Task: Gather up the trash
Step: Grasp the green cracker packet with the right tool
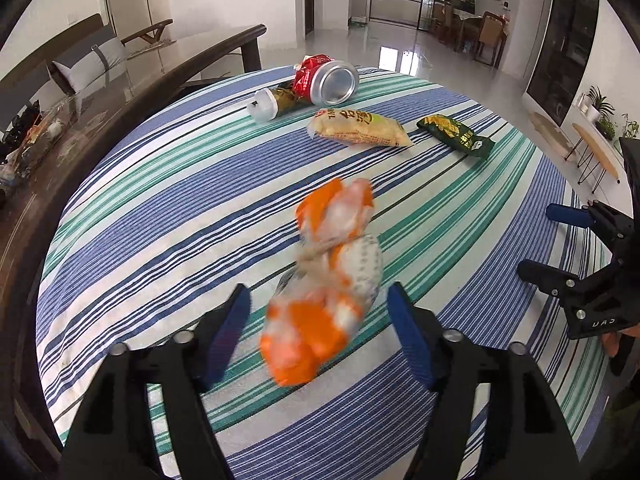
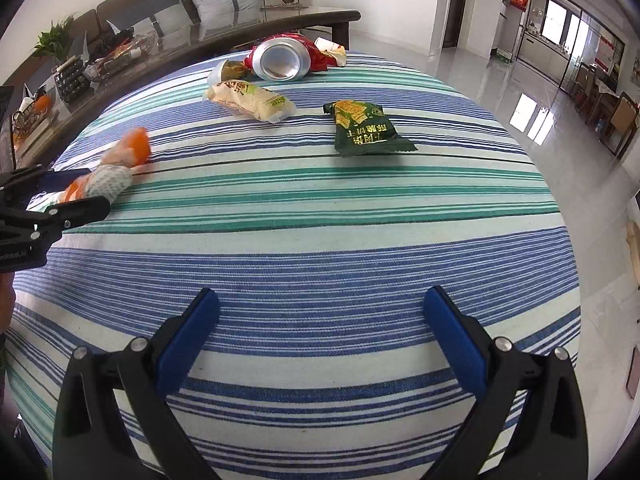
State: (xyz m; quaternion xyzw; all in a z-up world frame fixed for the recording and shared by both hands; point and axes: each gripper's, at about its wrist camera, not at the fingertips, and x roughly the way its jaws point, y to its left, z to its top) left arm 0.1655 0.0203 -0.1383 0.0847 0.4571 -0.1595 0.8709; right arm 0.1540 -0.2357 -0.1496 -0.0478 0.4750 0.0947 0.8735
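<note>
Orange-and-white wrapper (image 1: 326,280): crumpled, twisted at the waist, motion-blurred in the left wrist view, so its print cannot be read. It sits between the fingers of the left gripper (image 1: 318,300), whose blue pads (image 1: 230,332) stand wide apart on either side; no pad visibly presses it. Whether it rests on the cloth or hangs just above cannot be told. In the right wrist view the same wrapper (image 2: 114,168) shows at far left, partly hidden behind the left gripper's black finger (image 2: 74,210).

Right gripper (image 2: 320,300): fingers spread wide, nothing between them, only the striped cloth (image 2: 320,208) of the bench below. The left wrist view catches it at the right edge (image 1: 560,240), cut off by the frame.

Other trash, far side of the bench:
- pale yellow snack pack (image 1: 358,128), near centre;
- dark green cracker pack (image 1: 456,136) to its right, well apart; printed face clearer in the right wrist view (image 2: 364,128);
- silver can (image 1: 334,82) on its side, base toward the cameras, against red foil (image 1: 310,76);
- tube with a white cap (image 1: 272,104), just left of the can, largely hidden in the right wrist view.

A white paper cup (image 2: 330,46) behind the can shows in the right wrist view only. Dark wooden table (image 1: 120,80) beyond the bench, left.
</note>
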